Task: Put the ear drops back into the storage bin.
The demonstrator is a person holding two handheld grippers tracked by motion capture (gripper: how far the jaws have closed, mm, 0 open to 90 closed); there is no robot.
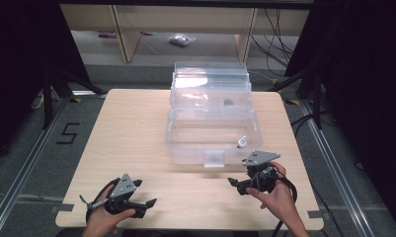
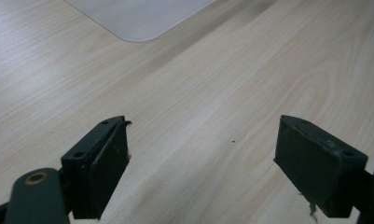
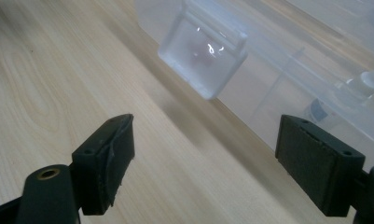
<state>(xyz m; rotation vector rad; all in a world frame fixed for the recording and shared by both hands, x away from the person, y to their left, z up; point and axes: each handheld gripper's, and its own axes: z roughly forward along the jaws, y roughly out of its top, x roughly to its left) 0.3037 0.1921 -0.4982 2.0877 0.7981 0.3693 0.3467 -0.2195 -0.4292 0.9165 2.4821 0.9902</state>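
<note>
Small bottle (image 3: 362, 84) in clear box (image 1: 185, 143), beyond right claw (image 3: 203, 158).

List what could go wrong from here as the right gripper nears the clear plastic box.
1. The clear plastic storage box looks light; a push from the open right gripper on its front latch could slide it across the pale wooden table.
2. The small white-capped bottle standing inside might topple if the box is jolted.
3. The open left gripper sits away from the box, so nothing braces it.
</note>
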